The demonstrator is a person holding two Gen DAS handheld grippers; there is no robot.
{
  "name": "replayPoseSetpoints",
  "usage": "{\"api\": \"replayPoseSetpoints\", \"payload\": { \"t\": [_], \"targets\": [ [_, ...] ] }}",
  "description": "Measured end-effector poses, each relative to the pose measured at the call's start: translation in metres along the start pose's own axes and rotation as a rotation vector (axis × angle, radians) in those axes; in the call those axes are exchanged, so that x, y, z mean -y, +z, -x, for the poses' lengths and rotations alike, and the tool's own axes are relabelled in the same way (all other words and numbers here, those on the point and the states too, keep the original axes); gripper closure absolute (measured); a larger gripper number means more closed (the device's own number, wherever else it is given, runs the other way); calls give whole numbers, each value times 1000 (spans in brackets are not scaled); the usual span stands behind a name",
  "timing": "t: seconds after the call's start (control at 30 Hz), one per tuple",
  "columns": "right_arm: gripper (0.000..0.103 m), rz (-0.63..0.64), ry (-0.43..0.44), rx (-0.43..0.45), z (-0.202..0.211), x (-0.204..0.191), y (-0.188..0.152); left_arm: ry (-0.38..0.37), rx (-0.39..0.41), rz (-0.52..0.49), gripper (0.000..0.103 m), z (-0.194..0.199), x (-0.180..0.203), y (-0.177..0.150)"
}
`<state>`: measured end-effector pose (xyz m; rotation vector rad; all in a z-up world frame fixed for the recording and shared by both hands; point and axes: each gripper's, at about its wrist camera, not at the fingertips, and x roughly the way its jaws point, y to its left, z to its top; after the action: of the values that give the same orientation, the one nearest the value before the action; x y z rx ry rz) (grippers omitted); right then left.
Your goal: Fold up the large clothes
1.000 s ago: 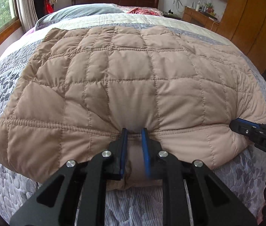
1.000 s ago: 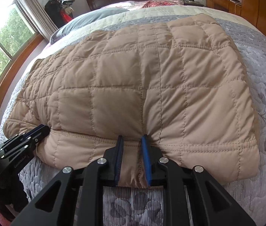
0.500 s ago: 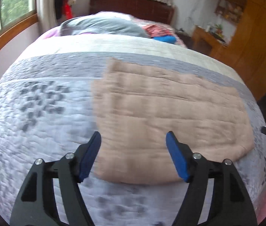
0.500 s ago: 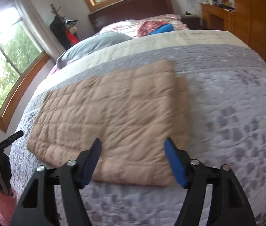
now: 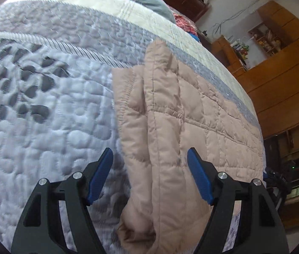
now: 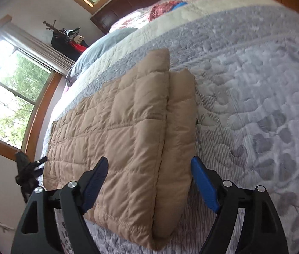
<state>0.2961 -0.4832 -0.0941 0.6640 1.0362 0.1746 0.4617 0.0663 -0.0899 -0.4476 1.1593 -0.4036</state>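
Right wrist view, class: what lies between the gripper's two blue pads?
In the right wrist view, the folded tan quilted coat's near end lies between the opening right gripper's pads, untouched, resting on the grey quilted bedspread.

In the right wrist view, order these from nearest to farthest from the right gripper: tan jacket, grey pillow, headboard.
1. Tan jacket, folded on the bed, its end between the opening jaws of the right gripper.
2. Grey pillow, beyond it, upper left.
3. Headboard, farthest, by the wall.
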Motion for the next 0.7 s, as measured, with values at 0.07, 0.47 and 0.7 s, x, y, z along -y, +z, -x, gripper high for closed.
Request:
{"api": "replayPoseSetpoints", "payload": {
  "t": [0.07, 0.47, 0.7],
  "targets": [
    [22, -6, -2, -12, -8, 4, 3, -45, -18, 13, 31, -13, -4, 2],
    [82, 5, 49, -44, -34, -10, 10, -24, 41, -10, 75, -37, 35, -10],
    [89, 97, 75, 32, 17, -55, 0, -37, 152, -30, 92, 9, 64, -22]
  ]
}}
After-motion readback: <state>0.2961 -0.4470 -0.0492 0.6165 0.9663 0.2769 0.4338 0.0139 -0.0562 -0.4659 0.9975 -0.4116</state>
